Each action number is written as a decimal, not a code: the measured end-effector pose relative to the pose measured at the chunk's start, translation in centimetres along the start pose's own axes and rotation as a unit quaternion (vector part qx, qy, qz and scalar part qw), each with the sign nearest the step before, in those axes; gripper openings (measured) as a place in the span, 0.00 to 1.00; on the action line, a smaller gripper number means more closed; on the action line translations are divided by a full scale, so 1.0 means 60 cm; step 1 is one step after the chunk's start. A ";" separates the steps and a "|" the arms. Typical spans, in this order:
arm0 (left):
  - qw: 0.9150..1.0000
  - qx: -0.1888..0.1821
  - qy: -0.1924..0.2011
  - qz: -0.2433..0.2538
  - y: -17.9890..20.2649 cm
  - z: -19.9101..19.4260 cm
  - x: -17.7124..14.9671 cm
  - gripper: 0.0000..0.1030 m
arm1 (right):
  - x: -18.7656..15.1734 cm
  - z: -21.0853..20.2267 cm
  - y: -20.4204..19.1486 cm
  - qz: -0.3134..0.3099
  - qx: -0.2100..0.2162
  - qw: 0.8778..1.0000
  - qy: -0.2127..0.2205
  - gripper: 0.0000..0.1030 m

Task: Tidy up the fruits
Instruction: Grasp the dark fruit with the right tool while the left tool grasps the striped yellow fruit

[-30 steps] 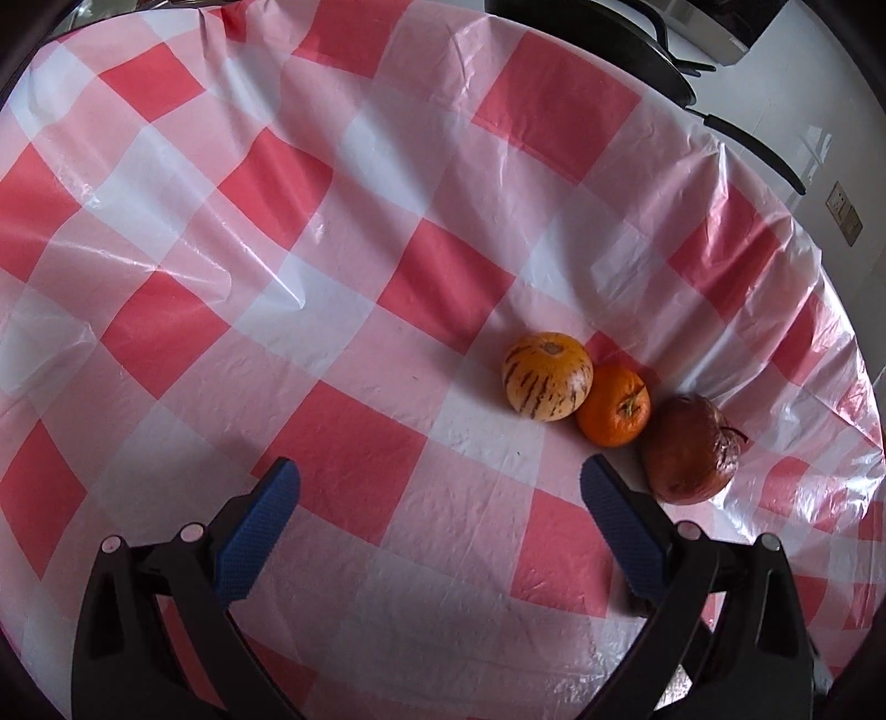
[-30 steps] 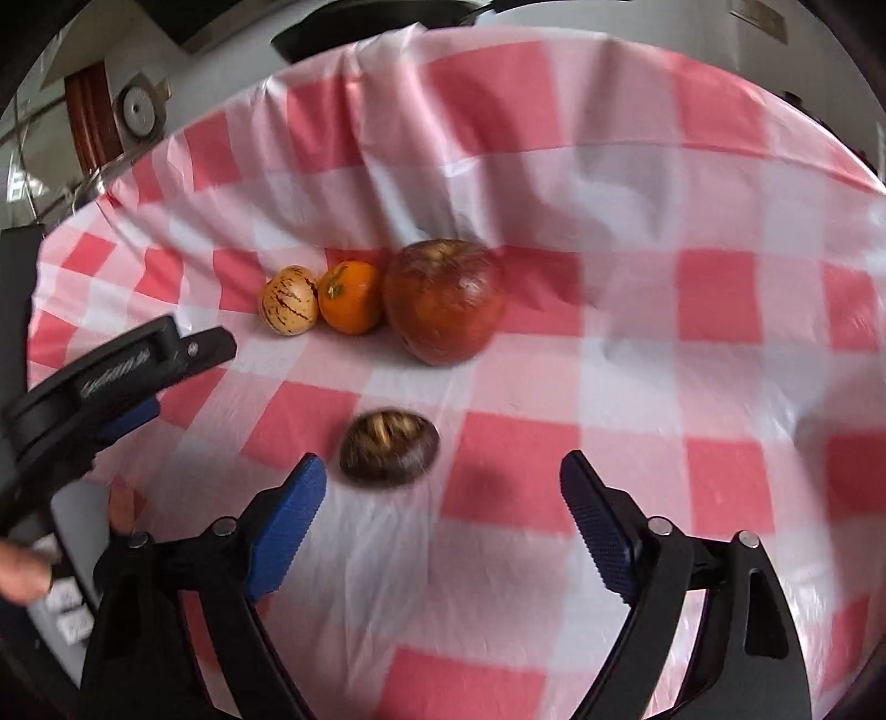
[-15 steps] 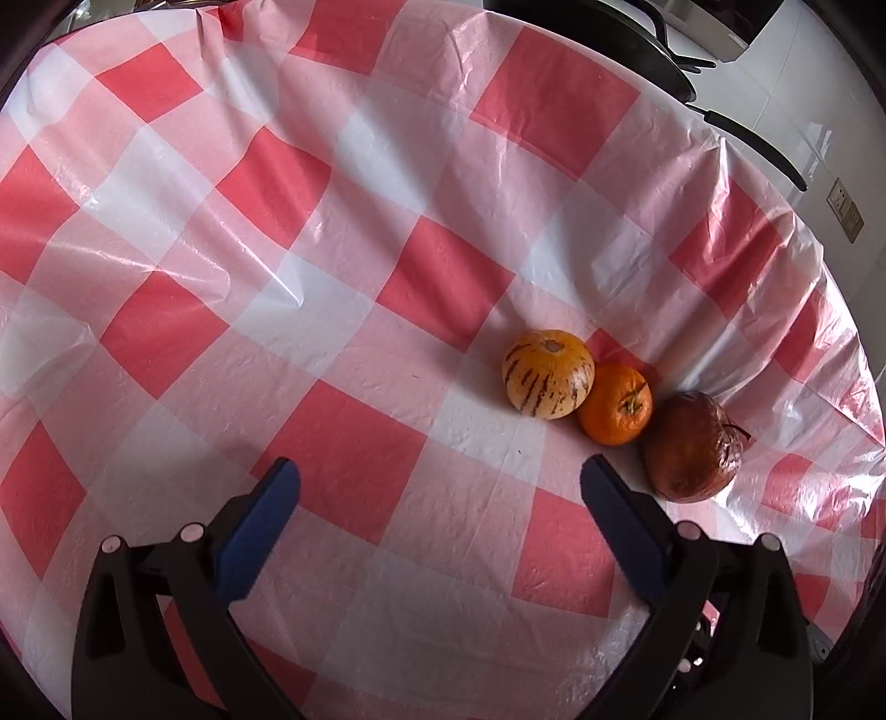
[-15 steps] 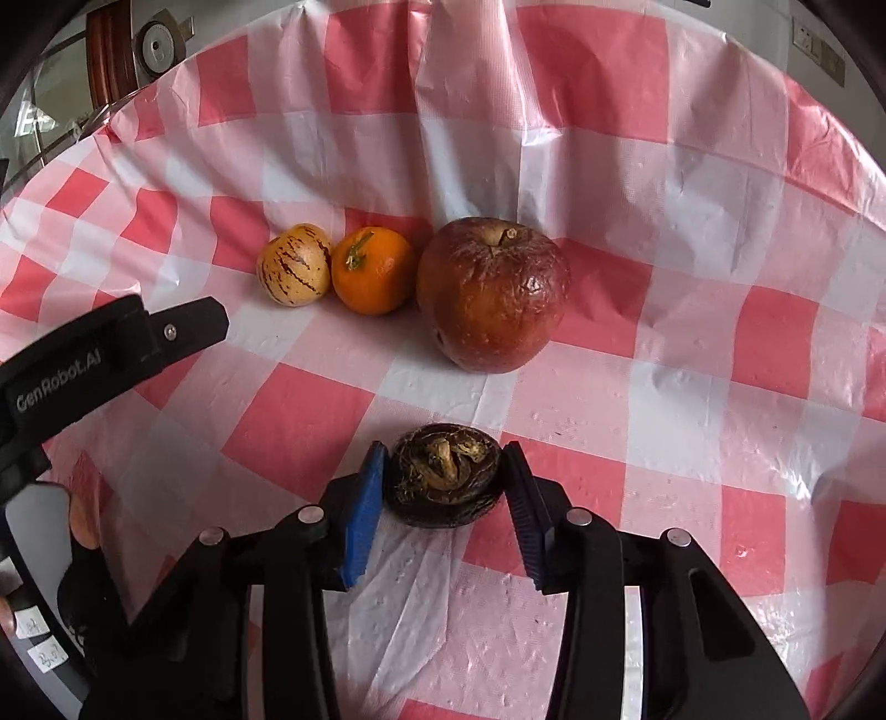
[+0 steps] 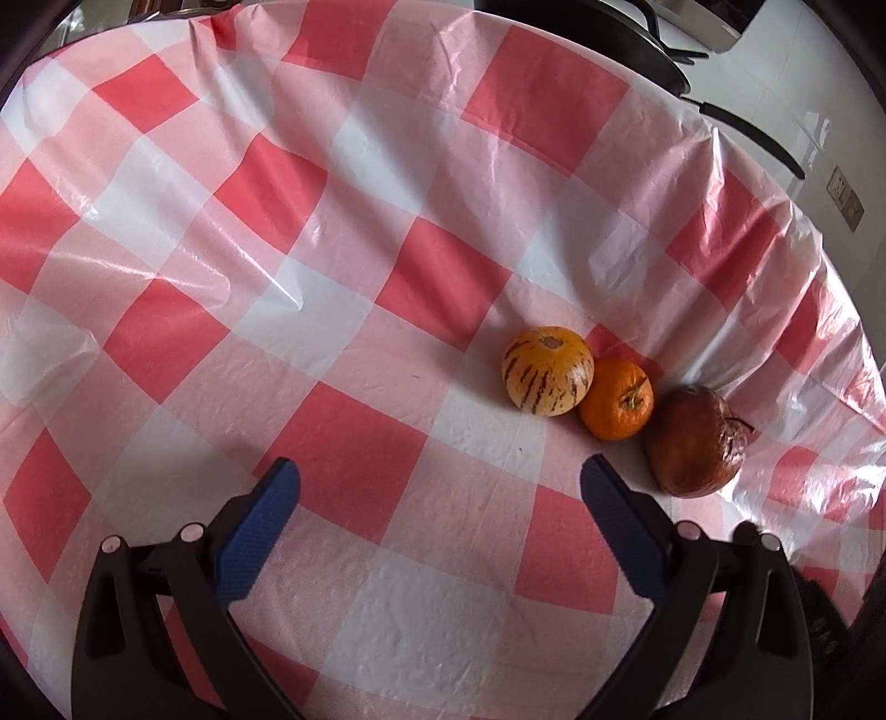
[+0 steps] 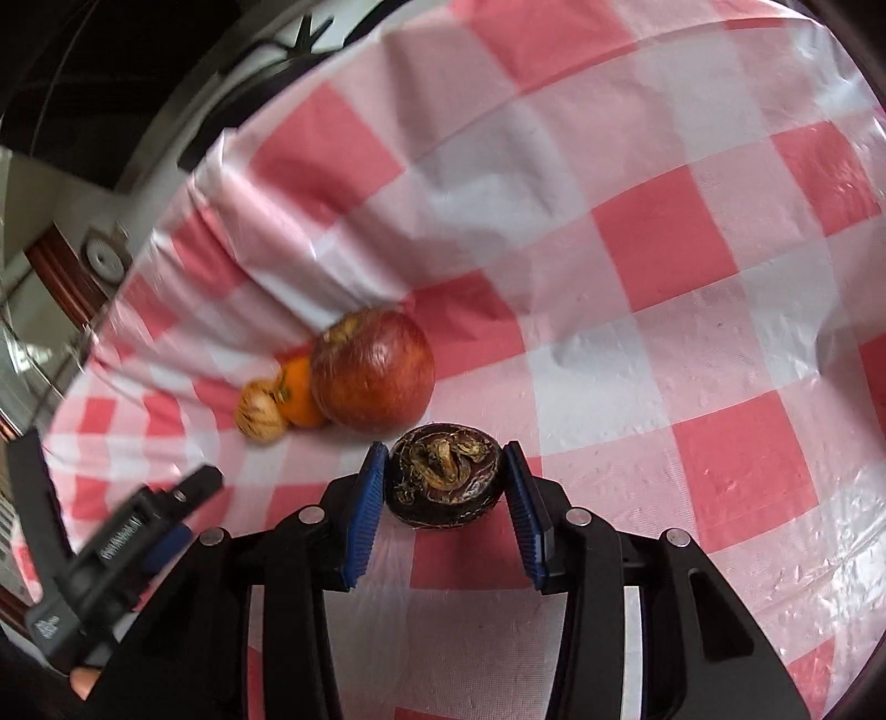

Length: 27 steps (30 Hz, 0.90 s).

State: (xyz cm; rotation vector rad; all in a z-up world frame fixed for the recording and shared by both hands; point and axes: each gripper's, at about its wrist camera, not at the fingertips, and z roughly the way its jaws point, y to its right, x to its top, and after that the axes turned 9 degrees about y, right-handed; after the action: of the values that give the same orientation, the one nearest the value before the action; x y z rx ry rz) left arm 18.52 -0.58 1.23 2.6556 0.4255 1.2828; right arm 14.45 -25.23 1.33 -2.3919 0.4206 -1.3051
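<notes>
Right gripper (image 6: 446, 487) clamped on a dark, wrinkled round fruit (image 6: 444, 481), blue pads (image 6: 366, 504) pressed against its two sides, dried stem end facing the camera. Fruit carried at the fingertips, just in front of a row of three others; contact with the cloth below not discernible. Row on the counter (image 6: 692, 310), under a red-and-white checked plastic cloth, near its rumpled far edge: a large reddish-brown apple (image 6: 372, 378) nearest the held fruit, a small orange (image 6: 299, 396) touching the apple, a pale yellow fruit with dark stripes (image 6: 259, 412) touching the orange at the far end. Right wrist view tilted and slightly blurred. Left gripper (image 6: 133, 531) seen at the lower left of that view, well apart from the row, with a fingertip (image 6: 83, 682) of the person's hand just visible beneath it.

From the left wrist view: left gripper (image 5: 440, 498) held wide apart, nothing between its blue pads (image 5: 256, 531), hovering over bare checked cloth (image 5: 343, 459). Same row ahead and to the right: striped fruit (image 5: 547, 370), orange (image 5: 617, 405), shrivelled apple (image 5: 695, 447), each touching the next, the apple close beside the right-hand pad. Dark chair parts (image 5: 637, 39) and a pale floor beyond the far edge of the counter. Held fruit out of this view.
</notes>
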 end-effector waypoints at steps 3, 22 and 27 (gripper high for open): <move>0.999 0.019 0.002 0.035 0.004 0.008 0.011 0.98 | 0.007 -0.011 0.013 0.016 0.008 1.000 0.018 0.41; 0.978 -0.025 -0.042 0.201 0.104 0.108 0.050 0.67 | 0.006 0.009 0.003 0.012 0.008 1.000 0.007 0.41; 0.979 -0.038 -0.048 0.193 0.104 0.128 0.070 0.51 | 0.006 0.011 0.002 0.011 0.007 1.000 0.005 0.41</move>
State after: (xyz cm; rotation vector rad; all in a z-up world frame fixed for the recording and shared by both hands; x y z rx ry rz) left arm 28.16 -5.31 1.23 2.8078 -0.1616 1.2231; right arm 15.22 -25.39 1.20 -2.3640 0.4373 -1.3070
